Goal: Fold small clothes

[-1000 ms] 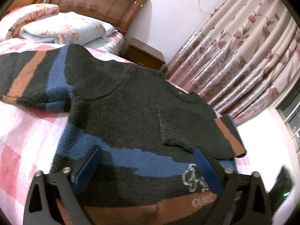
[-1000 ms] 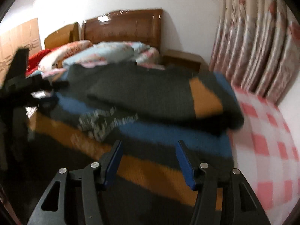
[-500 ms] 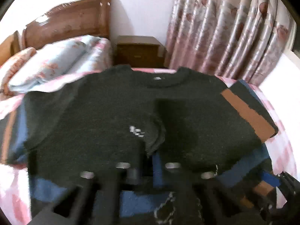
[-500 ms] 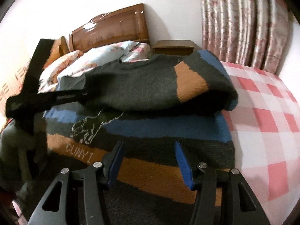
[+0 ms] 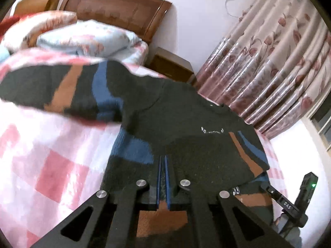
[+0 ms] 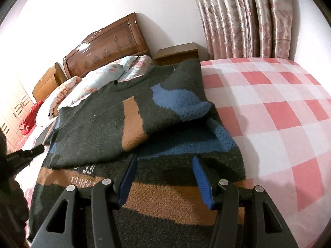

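Observation:
A dark knit sweater [image 5: 186, 115] with blue and brown stripes lies on the pink checked bed [image 5: 51, 165]. Its right sleeve is folded across the chest; its left sleeve [image 5: 62, 88] stretches out to the left. My left gripper [image 5: 163, 163] is shut, its fingers pressed together over the sweater's lower body; whether it pinches fabric I cannot tell. In the right wrist view the sweater [image 6: 103, 124] fills the middle with the folded sleeve [image 6: 180, 103] on top. My right gripper [image 6: 163, 165] is open and empty above the hem.
A wooden headboard [image 5: 115, 14], pillows [image 5: 82, 39] and a nightstand [image 5: 171, 66] stand at the far end. Flowered curtains [image 5: 269, 62] hang at the right. The other gripper shows at the lower right of the left wrist view [image 5: 298, 202]. Bare checked bedspread [image 6: 279, 113] lies right of the sweater.
My left gripper has gone from open to shut and swung left over the sweater. My right gripper stayed open and moved a little closer to the hem.

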A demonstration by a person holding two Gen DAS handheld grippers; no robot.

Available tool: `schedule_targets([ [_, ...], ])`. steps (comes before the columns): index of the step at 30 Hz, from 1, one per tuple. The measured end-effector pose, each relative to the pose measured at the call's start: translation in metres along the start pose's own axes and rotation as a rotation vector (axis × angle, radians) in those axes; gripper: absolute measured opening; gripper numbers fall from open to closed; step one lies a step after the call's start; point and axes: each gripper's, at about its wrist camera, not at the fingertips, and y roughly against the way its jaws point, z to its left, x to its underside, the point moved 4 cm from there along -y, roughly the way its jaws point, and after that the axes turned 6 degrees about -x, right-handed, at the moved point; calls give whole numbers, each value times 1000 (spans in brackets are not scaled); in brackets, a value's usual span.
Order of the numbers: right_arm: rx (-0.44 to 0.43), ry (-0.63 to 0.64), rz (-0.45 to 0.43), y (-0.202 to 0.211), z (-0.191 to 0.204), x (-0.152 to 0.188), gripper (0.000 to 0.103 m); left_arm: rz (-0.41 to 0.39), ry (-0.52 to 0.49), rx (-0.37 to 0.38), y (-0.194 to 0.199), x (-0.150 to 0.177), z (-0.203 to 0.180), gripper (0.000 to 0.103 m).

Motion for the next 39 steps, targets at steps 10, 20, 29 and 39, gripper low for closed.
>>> schedule_targets([
  [10, -9, -4, -7, 1, 0, 0, 103, -21, -7, 22, -1, 8, -14, 11],
  [20, -21, 13, 8, -4, 3, 1, 103, 76, 48, -20, -22, 13, -14, 25],
  [29, -29, 10, 2, -4, 2, 1, 103, 81, -121, -149, -37, 9, -44, 35],
  [39, -41, 8, -2, -4, 3, 2, 103, 7, -227, -107, -30, -14, -75, 10],
])
